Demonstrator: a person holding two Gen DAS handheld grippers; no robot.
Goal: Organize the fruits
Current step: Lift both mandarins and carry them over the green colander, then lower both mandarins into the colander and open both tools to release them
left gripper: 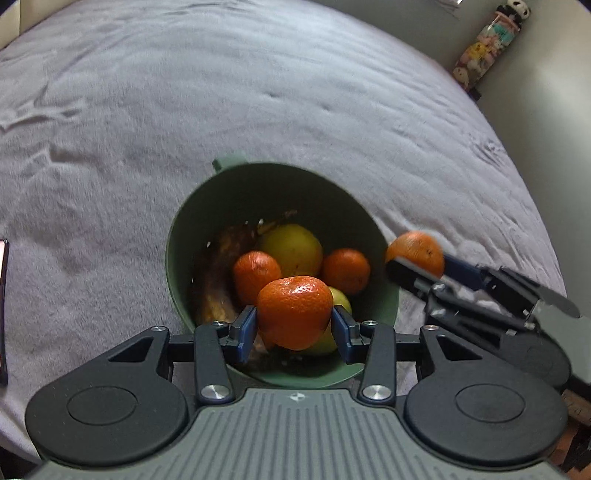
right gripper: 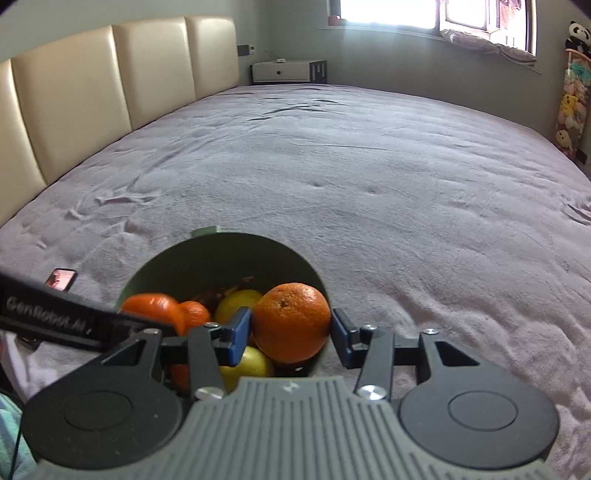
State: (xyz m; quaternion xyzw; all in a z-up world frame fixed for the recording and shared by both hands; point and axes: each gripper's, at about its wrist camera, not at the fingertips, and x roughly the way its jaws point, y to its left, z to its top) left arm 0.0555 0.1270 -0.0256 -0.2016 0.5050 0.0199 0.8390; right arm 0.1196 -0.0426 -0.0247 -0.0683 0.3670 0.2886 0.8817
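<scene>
Left tongs (left gripper: 294, 326) clamped on a mandarin (left gripper: 294, 312), blue pads pressed to both its sides, low centre of the left wrist view. Held directly over the near part of the green bucket (left gripper: 280, 192), so the drop lies straight down and slightly ahead into its mouth. Already inside: two more mandarins (left gripper: 255, 271), a large yellow citrus (left gripper: 293, 247), a greenish-yellow fruit (left gripper: 341, 301) partly hidden behind the held one, and a brown, overripe banana (left gripper: 218, 280) along the left wall.

Right tongs (right gripper: 291, 334) likewise closed on an orange (right gripper: 291, 320), pads at its flanks, centre low in the right wrist view. Seen from the left wrist, right tongs (left gripper: 415, 267) at mid right, carrying the orange (left gripper: 415, 251) just outside the bucket's right rim, not yet over the opening. Left tongs therefore judged the nearer and better placed to release first; right ones needing a short shift leftward over the rim. No long axis to mind: both fruits roughly round.

Bucket standing on a bed (right gripper: 369, 166) covered by a wrinkled grey-lilac plush sheet. Phone (right gripper: 61, 278) lying on the bed at mid left. Padded cream headboard (right gripper: 110, 85) upper left, white nightstand (right gripper: 282, 71) at top centre, bright window (right gripper: 424, 13) upper right, hanging stack of plush toys (right gripper: 570, 110) at the right edge.
</scene>
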